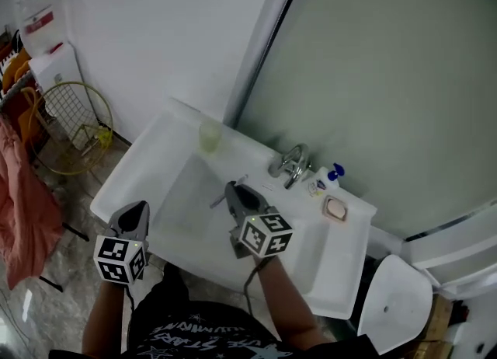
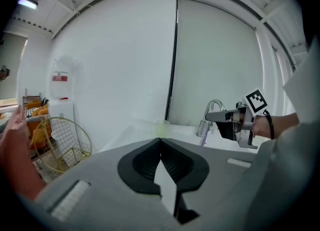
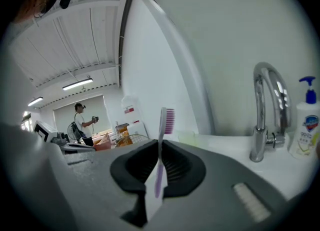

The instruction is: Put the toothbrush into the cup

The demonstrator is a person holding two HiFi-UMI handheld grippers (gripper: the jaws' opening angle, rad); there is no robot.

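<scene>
Right gripper (image 1: 232, 189), nearly level above the sink (image 1: 165, 144), clamps an upright purple toothbrush (image 3: 168, 120); left gripper (image 1: 140, 209) closed, empty.

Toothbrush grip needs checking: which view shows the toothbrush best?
The right gripper view: the toothbrush stands upright, pinched in the right tool, bristles up. The head view shows only a thin blurred sliver ahead of that tool; the left gripper view barely shows it.

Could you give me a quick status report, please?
Left gripper shut, empty. Right gripper shut on toothbrush, bristles up. Cup on sink's far rim, not reached; nothing blocking.
</scene>
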